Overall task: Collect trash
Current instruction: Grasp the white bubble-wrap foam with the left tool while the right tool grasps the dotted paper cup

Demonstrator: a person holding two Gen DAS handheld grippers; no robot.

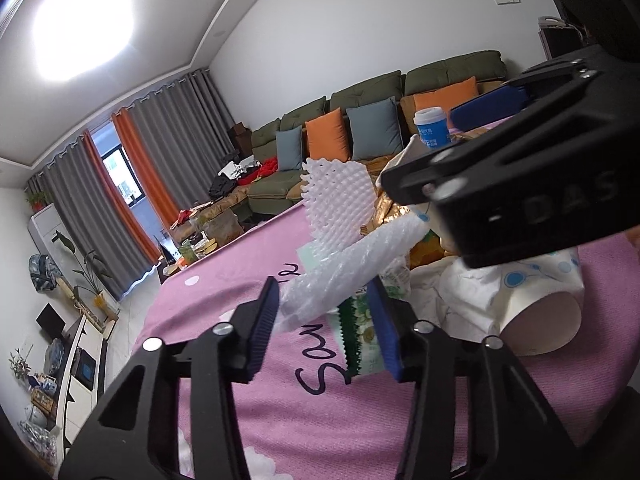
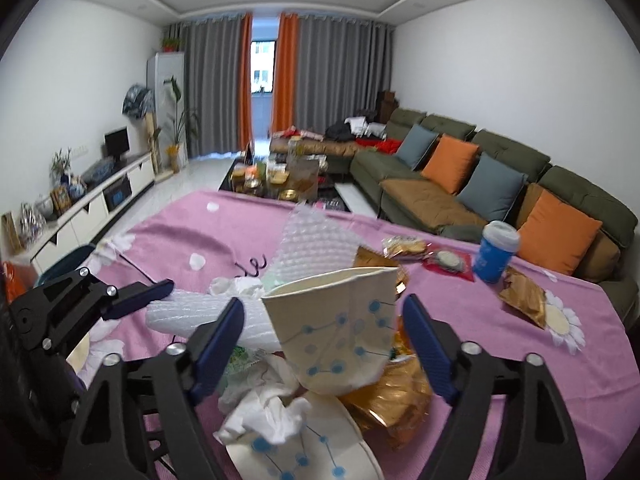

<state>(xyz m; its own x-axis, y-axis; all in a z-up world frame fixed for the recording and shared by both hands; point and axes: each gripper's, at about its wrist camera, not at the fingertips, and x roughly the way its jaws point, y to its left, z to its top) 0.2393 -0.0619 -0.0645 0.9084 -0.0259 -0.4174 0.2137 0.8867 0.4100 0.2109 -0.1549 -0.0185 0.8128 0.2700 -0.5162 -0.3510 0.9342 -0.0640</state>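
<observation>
A: Bubble wrap, rolled into a loose white tube, lies between the pads of the left gripper, on top of a green-printed packet. The pads flank it closely, but whether they already press on it is hard to tell from this angle.

B: And the right gripper?

A: Its jaws stand apart on either side of a crumpled paper cup with blue dots, touching neither wall. The cup sits tilted on a heap of tissue and gold foil wrapper, which is probably why that gripper comes at it from the side.

B: So the trash is still on the table?

A: All of it, bunched on the pink cloth. Further off sit a blue cup, a brown packet and snack wrappers, well apart from either gripper. Each hand seems to take one light piece, so both can lift together.
</observation>
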